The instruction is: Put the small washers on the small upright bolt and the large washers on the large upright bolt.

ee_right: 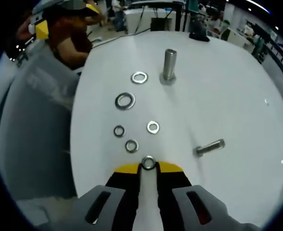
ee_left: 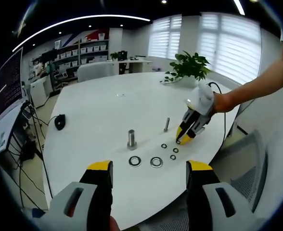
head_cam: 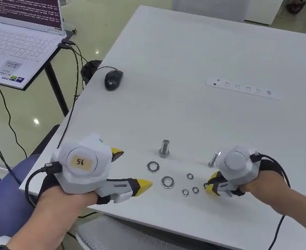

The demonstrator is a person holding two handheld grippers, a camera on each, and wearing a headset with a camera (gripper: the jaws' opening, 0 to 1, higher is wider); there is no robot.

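While the right gripper (ee_right: 148, 167) is pinched shut on one small washer (ee_right: 148, 162) at its yellow tips, five more washers lie loose on the white table (head_cam: 194, 62).

Large bolt (head_cam: 165, 147): thick silver shank, standing on its head near the table's near edge. Small bolt (head_cam: 214, 159): thinner and shorter, silver, to the right of the large one and just beside the right gripper; it reads as upright in the left gripper view. Large washers (head_cam: 153, 166): two flat silver rings, side by side in front of the large bolt. Small washers (head_cam: 190, 176): three little rings, flat, clustered between the large washers and the right gripper. Left gripper (head_cam: 132, 168): jaws spread wide, holding nothing, at the near edge left of the washers.
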